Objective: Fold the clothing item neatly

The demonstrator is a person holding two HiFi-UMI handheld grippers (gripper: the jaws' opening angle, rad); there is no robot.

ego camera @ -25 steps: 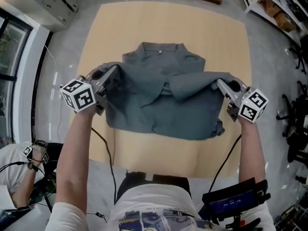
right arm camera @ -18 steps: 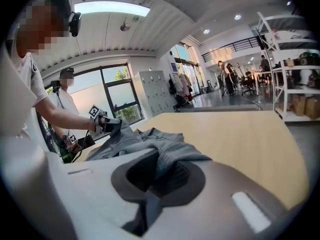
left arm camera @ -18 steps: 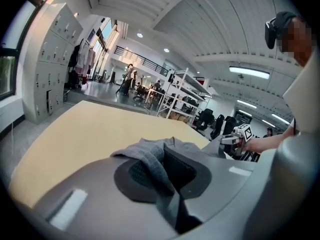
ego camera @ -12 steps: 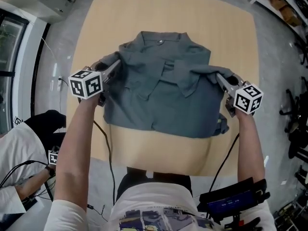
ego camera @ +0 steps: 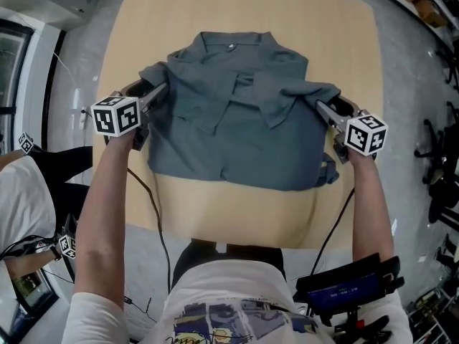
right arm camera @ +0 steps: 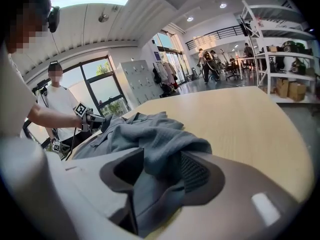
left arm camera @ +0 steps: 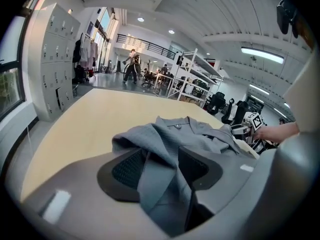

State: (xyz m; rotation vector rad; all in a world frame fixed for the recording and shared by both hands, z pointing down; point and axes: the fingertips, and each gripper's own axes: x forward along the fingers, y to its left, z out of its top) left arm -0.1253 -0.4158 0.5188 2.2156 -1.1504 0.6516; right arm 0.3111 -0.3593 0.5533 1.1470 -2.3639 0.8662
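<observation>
Head view: my pale, smooth wooden table [ego camera: 237,210] on a grey floor [ego camera: 412,84] carries the rumpled grey shirt [ego camera: 237,120], collar toward the table's far edge. My left gripper [ego camera: 154,92] and right gripper [ego camera: 323,107] have just been opening; cloth lies loose between each one's jaws.

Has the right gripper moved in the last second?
Yes: the right gripper sank toward the table; its jaws have just been opening, shirt cloth between them.

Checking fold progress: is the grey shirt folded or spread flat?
Partly folded: the grey collared shirt has both sides doubled over its front on the tan wooden table; hem not folded up.
</observation>
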